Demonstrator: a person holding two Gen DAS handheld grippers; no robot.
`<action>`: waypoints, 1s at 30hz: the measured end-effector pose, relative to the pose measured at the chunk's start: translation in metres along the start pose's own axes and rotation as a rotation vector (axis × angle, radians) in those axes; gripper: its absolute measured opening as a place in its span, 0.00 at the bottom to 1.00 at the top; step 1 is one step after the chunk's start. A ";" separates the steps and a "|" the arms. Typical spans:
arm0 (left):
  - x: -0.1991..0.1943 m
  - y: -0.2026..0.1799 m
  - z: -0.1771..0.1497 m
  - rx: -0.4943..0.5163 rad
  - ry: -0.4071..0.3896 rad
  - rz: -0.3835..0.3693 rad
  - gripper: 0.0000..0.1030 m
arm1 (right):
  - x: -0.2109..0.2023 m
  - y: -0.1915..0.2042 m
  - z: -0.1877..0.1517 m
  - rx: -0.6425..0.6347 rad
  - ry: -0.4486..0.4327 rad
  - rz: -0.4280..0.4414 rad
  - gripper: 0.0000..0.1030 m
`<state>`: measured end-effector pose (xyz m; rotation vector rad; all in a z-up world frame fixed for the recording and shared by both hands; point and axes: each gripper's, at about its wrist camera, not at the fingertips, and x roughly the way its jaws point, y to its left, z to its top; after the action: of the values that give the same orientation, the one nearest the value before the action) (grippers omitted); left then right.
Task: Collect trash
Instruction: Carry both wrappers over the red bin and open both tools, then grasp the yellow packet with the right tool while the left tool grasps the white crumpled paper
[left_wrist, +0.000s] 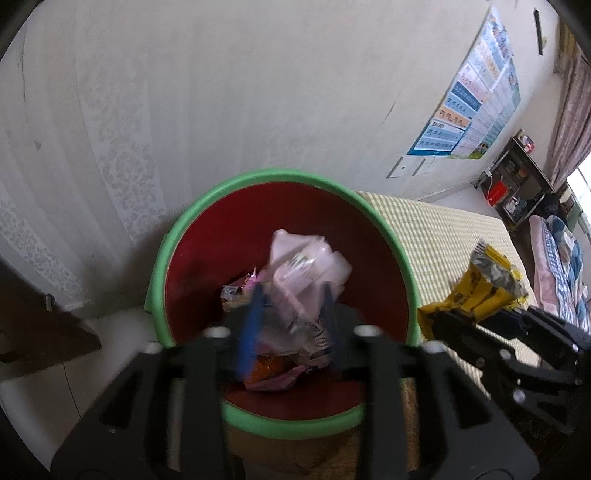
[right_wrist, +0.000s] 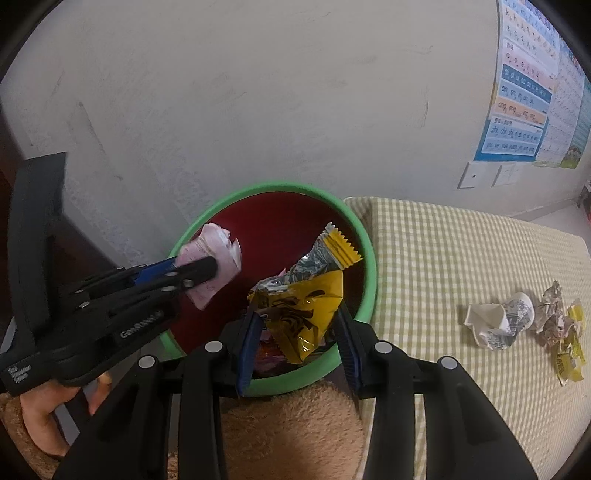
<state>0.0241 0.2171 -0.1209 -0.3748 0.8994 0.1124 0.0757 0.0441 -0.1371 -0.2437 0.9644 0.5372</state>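
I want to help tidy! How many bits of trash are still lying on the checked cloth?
3, grouped at its right side: a crushed paper cup, a crumpled paper wad beside it, and a yellow wrapper nearest the edge. More may lie outside the view.

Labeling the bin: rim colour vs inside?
Green rim, dark red inside; bin shows best in the left wrist view.

Left wrist view: taken from above and close to the bin (left_wrist: 284, 295), aimed steeply down into its red interior, the wall (left_wrist: 258, 92) behind. The left tool (left_wrist: 291, 306) is seen in the lower middle; the right tool (left_wrist: 476, 314) is caught at the right edge.

Right wrist view: set slightly farther back and to the right, also angled down. The same bin (right_wrist: 365, 258), wall and poster (right_wrist: 524, 92) are shared by both views. The checked bed cover (right_wrist: 461, 266) is shown more fully here.
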 end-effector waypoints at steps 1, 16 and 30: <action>0.000 0.001 0.000 -0.012 -0.004 -0.005 0.60 | 0.000 0.000 0.000 -0.004 -0.001 0.002 0.48; -0.001 -0.016 -0.004 0.030 0.012 -0.012 0.60 | -0.040 -0.124 -0.050 0.219 -0.060 -0.227 0.59; -0.002 -0.066 -0.009 0.174 0.027 0.005 0.60 | -0.025 -0.301 -0.079 0.286 0.179 -0.541 0.65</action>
<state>0.0326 0.1528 -0.1071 -0.2122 0.9294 0.0334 0.1693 -0.2518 -0.1710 -0.2846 1.0826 -0.1207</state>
